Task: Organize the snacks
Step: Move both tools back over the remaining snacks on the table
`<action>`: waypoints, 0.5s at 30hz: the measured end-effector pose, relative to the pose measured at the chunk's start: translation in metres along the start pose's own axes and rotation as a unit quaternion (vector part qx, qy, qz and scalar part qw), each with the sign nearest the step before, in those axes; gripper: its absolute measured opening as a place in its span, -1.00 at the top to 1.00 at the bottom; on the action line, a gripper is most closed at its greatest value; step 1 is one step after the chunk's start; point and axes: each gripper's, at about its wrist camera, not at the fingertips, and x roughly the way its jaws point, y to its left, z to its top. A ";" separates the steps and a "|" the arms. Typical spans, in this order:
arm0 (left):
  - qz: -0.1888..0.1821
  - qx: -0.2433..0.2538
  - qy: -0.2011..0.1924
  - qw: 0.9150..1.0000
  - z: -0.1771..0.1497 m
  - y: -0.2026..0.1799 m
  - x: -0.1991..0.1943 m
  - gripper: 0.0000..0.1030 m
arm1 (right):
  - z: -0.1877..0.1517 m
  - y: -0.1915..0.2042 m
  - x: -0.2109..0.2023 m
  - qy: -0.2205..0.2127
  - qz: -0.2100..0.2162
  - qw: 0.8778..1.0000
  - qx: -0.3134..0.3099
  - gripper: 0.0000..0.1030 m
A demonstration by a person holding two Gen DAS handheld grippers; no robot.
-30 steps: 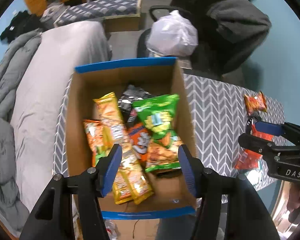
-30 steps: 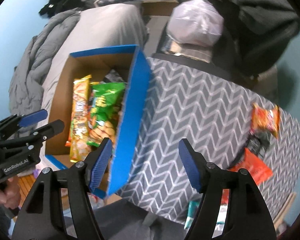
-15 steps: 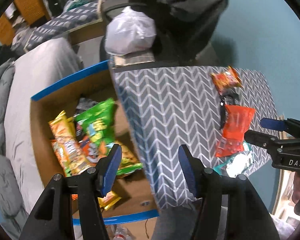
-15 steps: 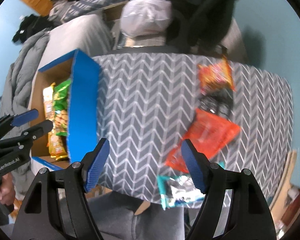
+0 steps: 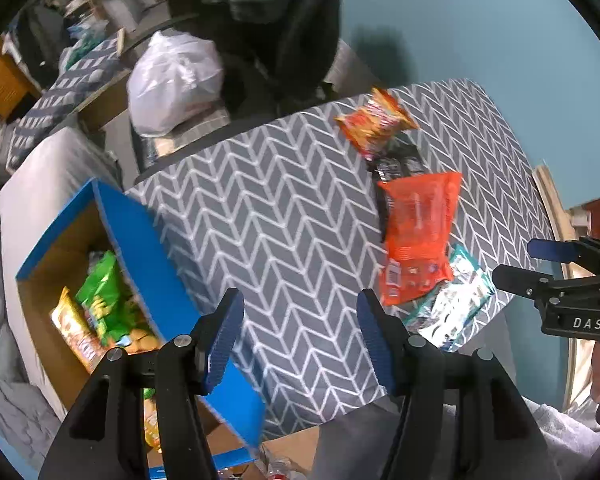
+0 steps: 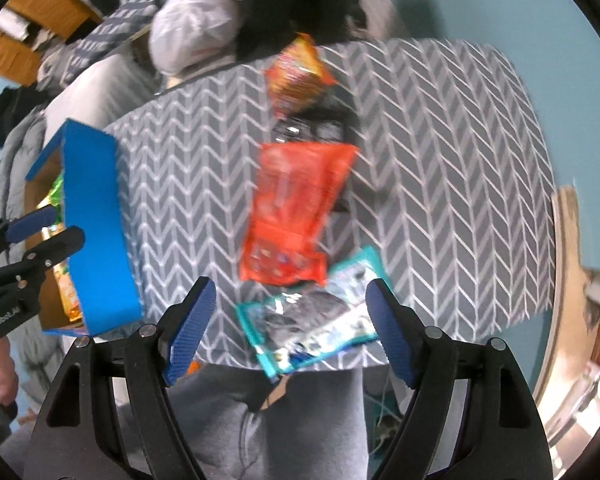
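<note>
Both of my claws pointed down over the grey chevron-patterned table top [image 5: 284, 216]. My right claw [image 6: 290, 322] was opening, with nothing between its blue pads; the teal-and-silver foil snack packet [image 6: 312, 320] lay below it at the table's near edge. My left claw [image 5: 298, 334] stood part open and empty above bare cloth. At lower left, the blue-rimmed cardboard box [image 5: 140, 248] held a green chip bag [image 5: 100, 296] and a yellow-orange packet [image 5: 74, 332]. An orange plastic bag [image 5: 416, 232] lay mid-table, right of wide free cloth.
</note>
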 end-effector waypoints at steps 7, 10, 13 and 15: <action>-0.001 0.037 0.021 0.999 0.003 -0.032 0.020 -0.16 | -0.017 -0.035 0.011 0.014 -0.011 0.999 0.044 -0.53; 0.002 0.057 0.029 0.998 0.002 -0.043 0.031 -0.16 | -0.026 -0.045 0.018 0.022 -0.014 0.998 0.057 -0.53; 0.009 0.081 0.038 0.996 -0.001 -0.054 0.045 -0.16 | -0.039 -0.055 0.029 0.032 -0.027 0.997 0.068 -0.53; 0.012 0.097 0.043 0.994 -0.003 -0.060 0.054 -0.16 | -0.048 -0.061 0.036 0.040 -0.036 0.996 0.073 -0.53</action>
